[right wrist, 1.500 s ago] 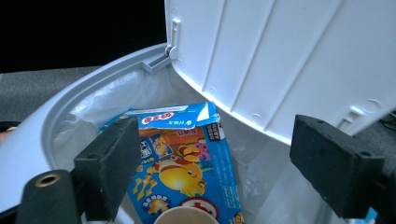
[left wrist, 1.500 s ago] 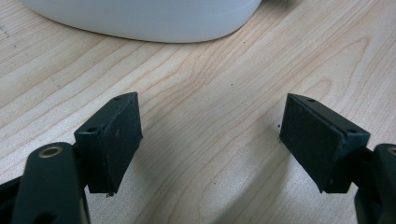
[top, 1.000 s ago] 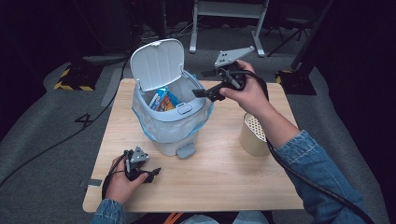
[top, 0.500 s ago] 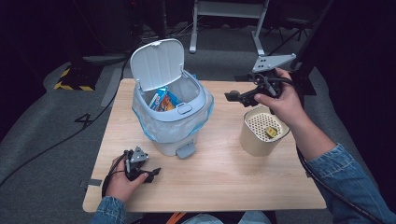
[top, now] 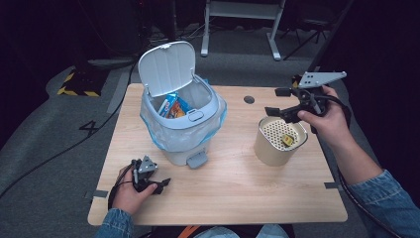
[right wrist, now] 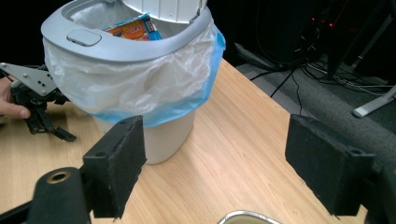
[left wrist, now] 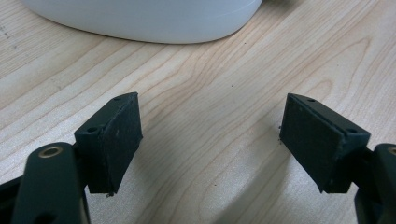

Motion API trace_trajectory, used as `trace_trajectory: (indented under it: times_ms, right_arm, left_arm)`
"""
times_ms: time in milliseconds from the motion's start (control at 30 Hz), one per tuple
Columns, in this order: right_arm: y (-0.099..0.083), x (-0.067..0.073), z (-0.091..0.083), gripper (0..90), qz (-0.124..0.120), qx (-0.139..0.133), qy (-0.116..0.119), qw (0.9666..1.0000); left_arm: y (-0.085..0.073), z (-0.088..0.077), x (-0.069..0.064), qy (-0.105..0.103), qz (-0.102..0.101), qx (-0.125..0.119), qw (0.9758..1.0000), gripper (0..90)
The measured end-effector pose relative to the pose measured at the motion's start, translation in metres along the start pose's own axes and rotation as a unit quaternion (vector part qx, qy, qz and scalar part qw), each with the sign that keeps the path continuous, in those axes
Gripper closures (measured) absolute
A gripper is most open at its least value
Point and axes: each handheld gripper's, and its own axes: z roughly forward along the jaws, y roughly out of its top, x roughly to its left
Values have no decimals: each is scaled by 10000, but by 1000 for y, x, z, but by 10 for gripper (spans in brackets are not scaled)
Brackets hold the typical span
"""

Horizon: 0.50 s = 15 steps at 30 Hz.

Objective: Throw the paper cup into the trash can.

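Note:
A white pedal bin with a clear-blue liner stands on the wooden table, its lid tipped up. An orange and blue snack wrapper lies inside it. My right gripper hovers open above the far edge of a cream perforated cup that holds a small yellow piece. In the right gripper view the open gripper faces the bin and wrapper. My left gripper rests open on the table by the bin's front; in its own view the left gripper holds nothing.
The bin's foot pedal sticks out toward the front. A round cable hole sits in the table behind the cup. Cables and a metal stand occupy the dark floor beyond the table.
My right gripper has swung right, from the bin's rim to over the cup, which now shows with the yellow piece in it. The left gripper has stayed put.

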Motion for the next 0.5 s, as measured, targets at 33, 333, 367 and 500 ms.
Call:
trace_trajectory:
  times_ms: [33, 333, 367, 500]
  right_arm:
    - [-4, 0, -3, 207, 13, 1, -14, 10000]
    - [-38, -4, -24, 207, 176, 24, -58, 9998]
    - [-42, -4, -27, 207, 213, 15, -73, 9997]
    - [-57, -7, -36, 207, 322, -3, -122, 9994]
  left_arm:
    - [0, 0, 0, 0, 2, 0, 10000, 209]
    - [0, 0, 0, -1, 1, -1, 10000, 209]
    - [0, 0, 0, -3, 1, -1, 10000, 209]
    - [0, 0, 0, -8, -3, -6, 10000, 209]
